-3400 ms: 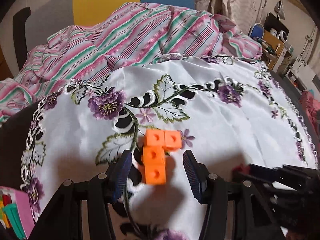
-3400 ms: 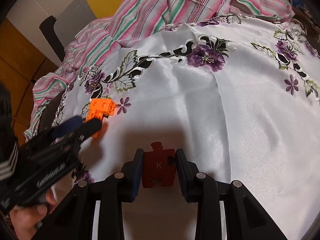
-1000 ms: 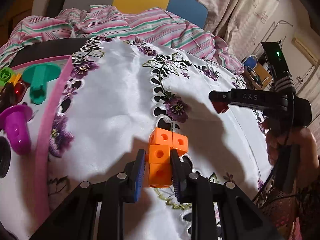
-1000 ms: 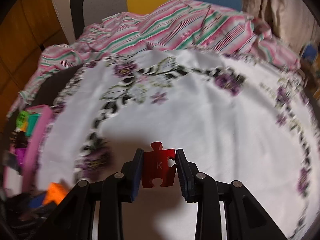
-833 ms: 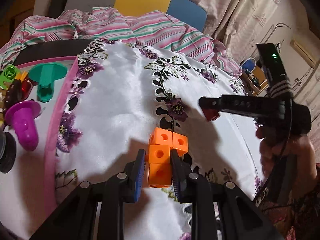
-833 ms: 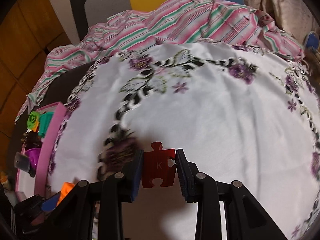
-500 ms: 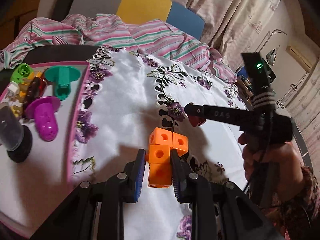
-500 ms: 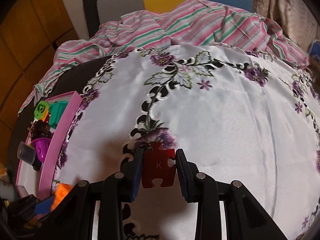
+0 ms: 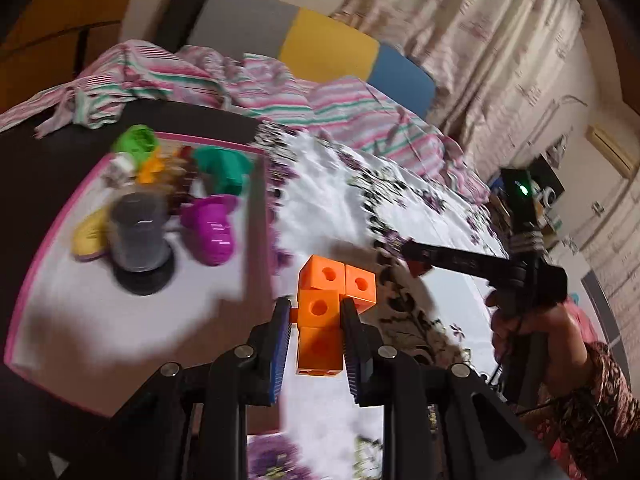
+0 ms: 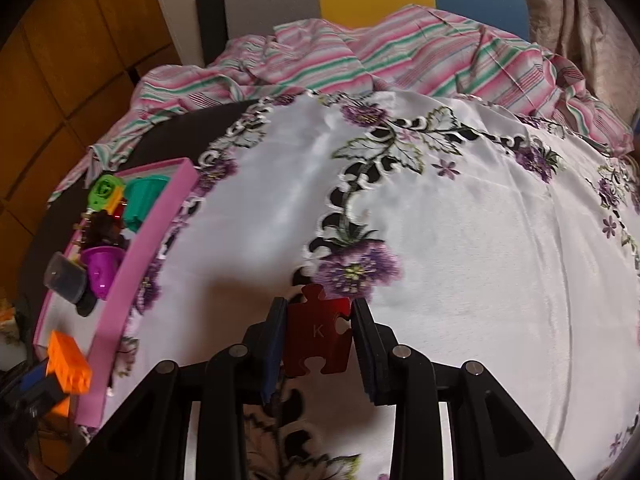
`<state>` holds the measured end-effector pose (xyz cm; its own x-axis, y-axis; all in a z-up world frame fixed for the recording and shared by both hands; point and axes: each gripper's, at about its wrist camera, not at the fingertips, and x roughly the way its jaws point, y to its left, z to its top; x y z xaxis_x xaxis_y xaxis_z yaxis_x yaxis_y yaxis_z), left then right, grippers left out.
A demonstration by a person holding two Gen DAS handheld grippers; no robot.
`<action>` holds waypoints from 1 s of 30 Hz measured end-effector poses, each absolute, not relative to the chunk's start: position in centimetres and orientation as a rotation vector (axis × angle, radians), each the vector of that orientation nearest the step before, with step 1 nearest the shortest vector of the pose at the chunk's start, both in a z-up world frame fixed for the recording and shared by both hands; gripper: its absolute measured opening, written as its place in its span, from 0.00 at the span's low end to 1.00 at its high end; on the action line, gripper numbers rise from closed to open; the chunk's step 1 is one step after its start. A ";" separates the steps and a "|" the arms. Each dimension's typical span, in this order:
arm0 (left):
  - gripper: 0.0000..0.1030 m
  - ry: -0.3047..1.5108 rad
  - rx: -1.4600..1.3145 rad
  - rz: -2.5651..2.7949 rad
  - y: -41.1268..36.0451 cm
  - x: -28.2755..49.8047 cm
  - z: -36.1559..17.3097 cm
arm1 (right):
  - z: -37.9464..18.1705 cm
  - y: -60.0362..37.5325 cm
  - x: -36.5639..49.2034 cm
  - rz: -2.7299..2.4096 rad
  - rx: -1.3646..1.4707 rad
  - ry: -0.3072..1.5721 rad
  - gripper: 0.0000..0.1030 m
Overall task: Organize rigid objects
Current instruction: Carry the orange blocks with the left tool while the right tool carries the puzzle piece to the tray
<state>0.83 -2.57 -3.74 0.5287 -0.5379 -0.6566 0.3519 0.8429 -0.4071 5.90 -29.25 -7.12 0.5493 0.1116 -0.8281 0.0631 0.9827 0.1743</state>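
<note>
Blocks [image 9: 326,308] of orange plastic, four cubes joined in a bent shape, are being held off the cloth by the left gripper [image 9: 316,344], whose jaws are closed hard against the two lower cubes. The cluster is hanging over the near corner of the pink tray [image 9: 256,216], just beside its rim, and it is also being seen at the lower left of the right wrist view [image 10: 66,362]. It is being judged as light, stiff and smooth; because the grip is being taken on flat opposite faces low on the shape, the upper pair of cubes is overhanging to one side, so some twisting could be expected if the joints between cubes are loose.

A red puzzle piece [image 10: 318,334], marked with a K, is being pinched edge to edge by the right gripper [image 10: 320,340], its jaws partly closed on the piece's two sides. It is being carried above the flowered cloth [image 10: 440,260], well apart from the tray. The piece is being taken as thin, rigid and light, with knobbed edges that leave little flat surface for the pads.

Inside the tray a dark cup [image 9: 138,236], a purple toy [image 9: 212,228], a teal toy [image 9: 224,168], a green toy [image 9: 136,142] and a yellow one [image 9: 88,236] are already being kept, crowding its far half; bare floor is being left only at the near end. Striped bedding [image 10: 360,52] is lying beyond the tabletop.
</note>
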 end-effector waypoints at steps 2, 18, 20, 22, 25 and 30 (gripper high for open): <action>0.23 0.858 -0.253 -0.503 -1.0 0.9 -3.8 | -7.0 -28.9 5.6 0.034 0.204 0.988 0.32; 0.23 0.883 -0.273 -0.340 5.9 2.9 -6.2 | -3.3 -22.0 4.0 0.192 0.305 0.916 0.32; 0.23 0.892 -0.271 -0.331 6.5 3.4 -6.5 | -3.0 -20.8 3.9 0.222 0.310 0.917 0.32; 0.23 0.901 -0.264 -0.313 6.9 3.6 -6.9 | -2.7 -19.7 3.7 0.247 0.303 0.920 0.32; 0.23 0.908 -0.252 -0.277 7.6 3.8 -7.4 | -2.6 -18.0 3.5 0.290 0.289 0.923 0.32; 0.33 0.931 -0.244 -0.210 8.6 4.1 -7.7 | -3.0 -15.6 3.4 0.342 0.270 0.947 0.32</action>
<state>4.12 8.64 -7.74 0.5804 -0.2822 -0.7639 0.0728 0.9523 -0.2965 3.40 -15.62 -3.04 0.5376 0.3998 -0.7424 -0.1667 0.9135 0.3712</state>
